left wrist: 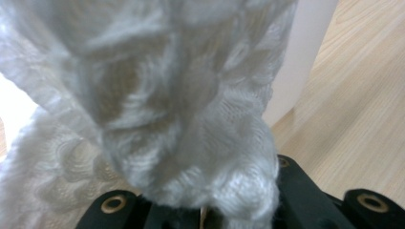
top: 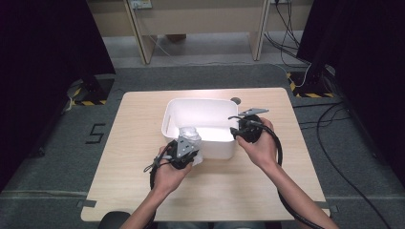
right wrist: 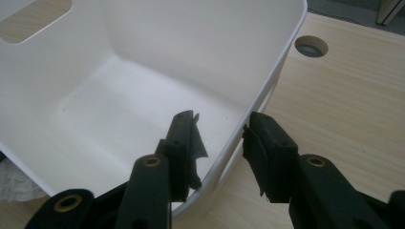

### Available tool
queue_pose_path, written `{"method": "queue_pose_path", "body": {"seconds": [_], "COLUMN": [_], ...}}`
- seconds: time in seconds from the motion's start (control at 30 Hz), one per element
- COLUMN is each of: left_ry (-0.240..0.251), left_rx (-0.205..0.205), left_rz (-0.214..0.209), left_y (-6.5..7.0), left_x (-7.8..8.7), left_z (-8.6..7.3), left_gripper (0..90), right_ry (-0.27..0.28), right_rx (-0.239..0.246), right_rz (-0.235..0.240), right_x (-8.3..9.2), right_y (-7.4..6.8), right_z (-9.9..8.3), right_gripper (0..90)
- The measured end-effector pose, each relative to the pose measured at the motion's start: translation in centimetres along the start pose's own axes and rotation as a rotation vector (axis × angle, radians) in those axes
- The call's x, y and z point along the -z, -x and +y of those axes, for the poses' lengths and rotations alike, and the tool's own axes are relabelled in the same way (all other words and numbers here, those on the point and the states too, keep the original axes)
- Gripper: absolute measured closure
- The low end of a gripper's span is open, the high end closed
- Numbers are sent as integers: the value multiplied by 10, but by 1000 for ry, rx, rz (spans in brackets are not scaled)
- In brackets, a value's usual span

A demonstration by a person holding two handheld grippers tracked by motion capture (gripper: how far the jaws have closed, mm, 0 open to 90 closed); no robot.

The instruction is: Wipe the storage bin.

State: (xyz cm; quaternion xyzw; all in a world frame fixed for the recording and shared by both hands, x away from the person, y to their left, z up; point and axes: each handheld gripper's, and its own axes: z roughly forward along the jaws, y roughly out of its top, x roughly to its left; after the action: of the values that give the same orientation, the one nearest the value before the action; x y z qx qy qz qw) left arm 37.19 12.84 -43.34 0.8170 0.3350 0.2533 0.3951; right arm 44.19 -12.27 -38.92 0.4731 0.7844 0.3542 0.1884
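Left gripper [top: 187, 149] clamps white cloth [left wrist: 181, 119] — right gripper [right wrist: 220, 143] straddles bin wall [right wrist: 267, 86].

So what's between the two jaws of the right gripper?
The white bin's wall: in the right gripper view, the right gripper straddles its rim, one jaw inside, one outside.

Bin [top: 200, 119] interior seemingly clear, cloth [top: 192, 138] nr rim.

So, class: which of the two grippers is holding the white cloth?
The left gripper, at the bin's near left corner: the knitted white cloth bunches from its shut jaws. The right gripper straddles the bin's wall instead.
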Motion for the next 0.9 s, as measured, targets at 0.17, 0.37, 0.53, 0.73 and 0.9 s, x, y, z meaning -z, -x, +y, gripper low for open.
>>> {"method": "queue_pose_path", "body": {"seconds": [0.17,0.37,0.53,0.73,0.9], "left_ry": [-16,-28,-33,-54,-70], "left_rx": [-3,4,6,5,13], "left_rz": [-1,-6,-9,-12,-14], "left_y": [1,1,0,1,0], "left_x": [-4,-10,-12,-18,-25], "left_z": [-3,-8,-10,-15,-20], "left_gripper": [817,816,817,817,816], "right_ry": [0,1,1,1,2], "right_rx": [-1,1,0,1,-1], "right_rz": [-1,-1,2,1,0], "right_x": [0,0,0,0,0], "right_y": [0,0,-1,-1,-1], "right_z": [0,0,0,0,0], "right_gripper": [632,630,627,625,620]}}
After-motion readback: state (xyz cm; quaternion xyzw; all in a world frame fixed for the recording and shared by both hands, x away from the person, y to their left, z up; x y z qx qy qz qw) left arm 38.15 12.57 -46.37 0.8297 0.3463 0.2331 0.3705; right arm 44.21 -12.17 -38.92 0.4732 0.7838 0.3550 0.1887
